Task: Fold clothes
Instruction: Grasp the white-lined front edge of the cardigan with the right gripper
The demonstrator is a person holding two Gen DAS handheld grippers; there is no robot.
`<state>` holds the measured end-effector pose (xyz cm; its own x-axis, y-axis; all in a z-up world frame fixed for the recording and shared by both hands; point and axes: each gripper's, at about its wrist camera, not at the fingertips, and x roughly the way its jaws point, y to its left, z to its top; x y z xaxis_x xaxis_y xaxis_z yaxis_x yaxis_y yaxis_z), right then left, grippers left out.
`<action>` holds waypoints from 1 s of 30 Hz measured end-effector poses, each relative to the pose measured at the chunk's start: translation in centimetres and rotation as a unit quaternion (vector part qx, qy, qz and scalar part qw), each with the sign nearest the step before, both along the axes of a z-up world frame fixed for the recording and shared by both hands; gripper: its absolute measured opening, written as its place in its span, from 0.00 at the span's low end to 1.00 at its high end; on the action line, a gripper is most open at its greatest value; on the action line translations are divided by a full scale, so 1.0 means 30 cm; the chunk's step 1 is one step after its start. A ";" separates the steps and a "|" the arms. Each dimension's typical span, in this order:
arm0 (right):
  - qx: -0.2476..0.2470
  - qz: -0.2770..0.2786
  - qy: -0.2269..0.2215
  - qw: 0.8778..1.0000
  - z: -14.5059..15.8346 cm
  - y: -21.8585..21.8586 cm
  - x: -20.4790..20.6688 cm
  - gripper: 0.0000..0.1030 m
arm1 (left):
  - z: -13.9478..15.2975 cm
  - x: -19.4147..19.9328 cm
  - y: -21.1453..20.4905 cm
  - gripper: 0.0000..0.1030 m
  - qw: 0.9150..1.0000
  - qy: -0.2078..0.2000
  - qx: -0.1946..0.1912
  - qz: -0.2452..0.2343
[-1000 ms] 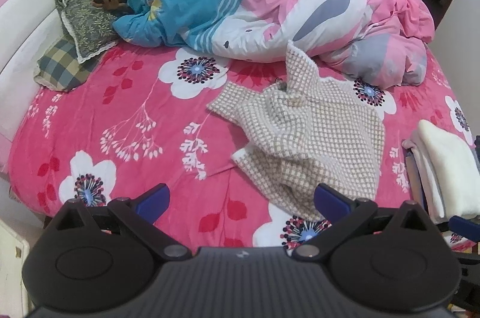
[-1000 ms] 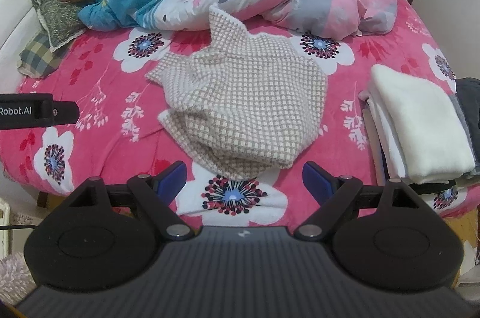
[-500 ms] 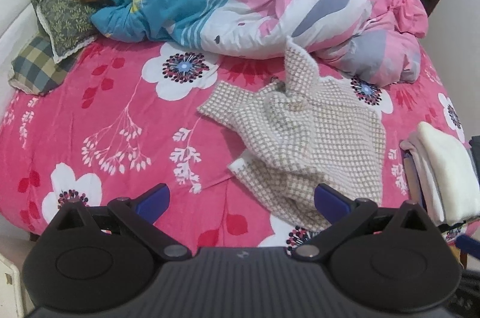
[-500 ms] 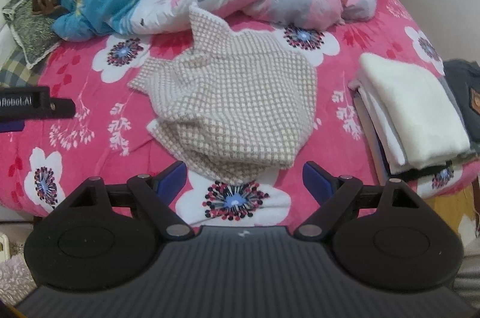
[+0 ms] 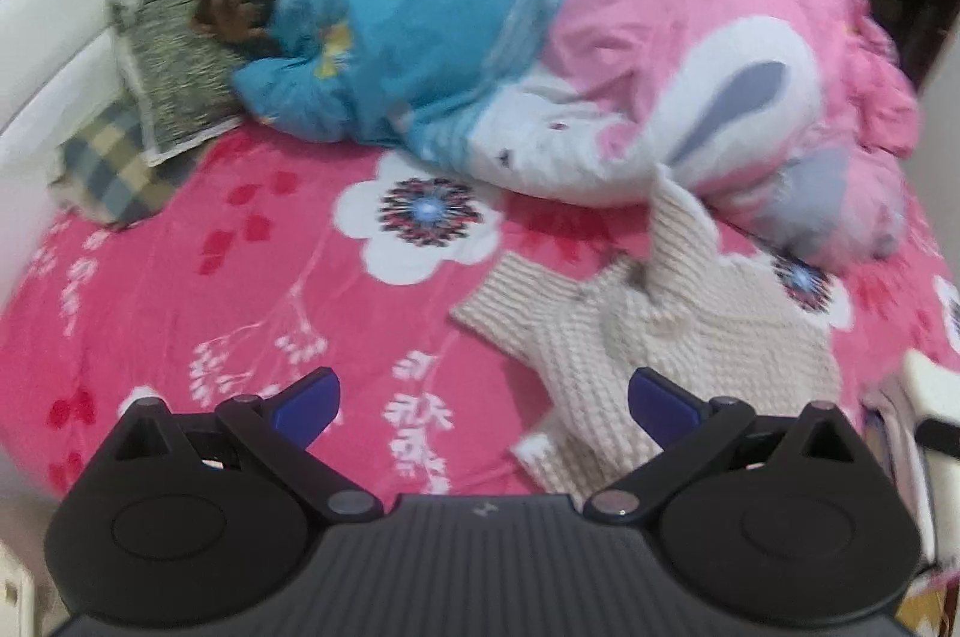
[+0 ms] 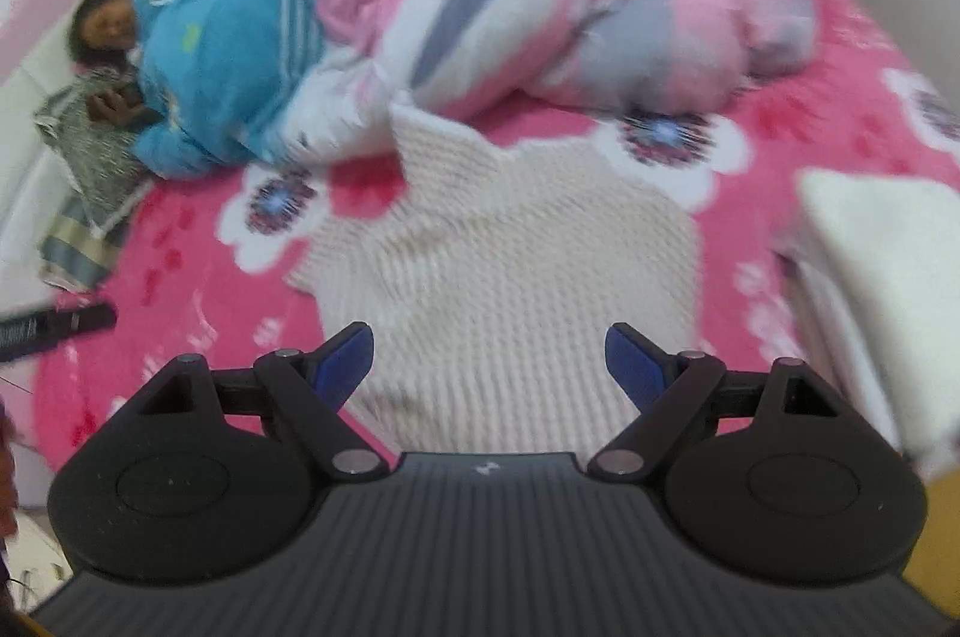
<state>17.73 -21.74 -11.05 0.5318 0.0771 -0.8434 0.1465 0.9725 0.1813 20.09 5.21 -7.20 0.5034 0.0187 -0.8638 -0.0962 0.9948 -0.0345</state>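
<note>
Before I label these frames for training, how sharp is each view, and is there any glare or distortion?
Left wrist view: motion blur smears the knit sweater and quilt; the left gripper stays sharp. Right wrist view: heavier blur on the sweater and folded white stack; the right gripper is crisp. Both show fisheye bending, no glare.

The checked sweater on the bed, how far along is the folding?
Done: a folded white stack sits at the bed's right edge. In hand: nothing; left gripper and right gripper are both open and empty. Left: the checked sweater lies rumpled, unfolded.
</note>
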 end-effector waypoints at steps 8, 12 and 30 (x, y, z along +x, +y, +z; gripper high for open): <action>0.035 0.081 -0.037 0.995 -0.204 -0.046 0.501 0.81 | -0.074 0.063 -0.016 0.74 0.999 0.031 0.016 0.039; -0.023 0.077 -0.045 0.996 -0.379 -0.004 0.748 0.81 | -0.117 0.089 -0.025 0.75 0.997 0.052 0.024 0.057; 0.241 0.158 0.028 0.957 -0.255 -0.237 0.242 0.09 | -0.202 0.494 -0.185 0.79 0.990 0.022 -0.030 -0.134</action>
<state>25.00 -28.84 -18.71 0.3718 0.6148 -0.6956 -0.1188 0.7746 0.6211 34.92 -0.35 -13.26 0.4449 -0.1626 -0.8807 0.1687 0.9810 -0.0959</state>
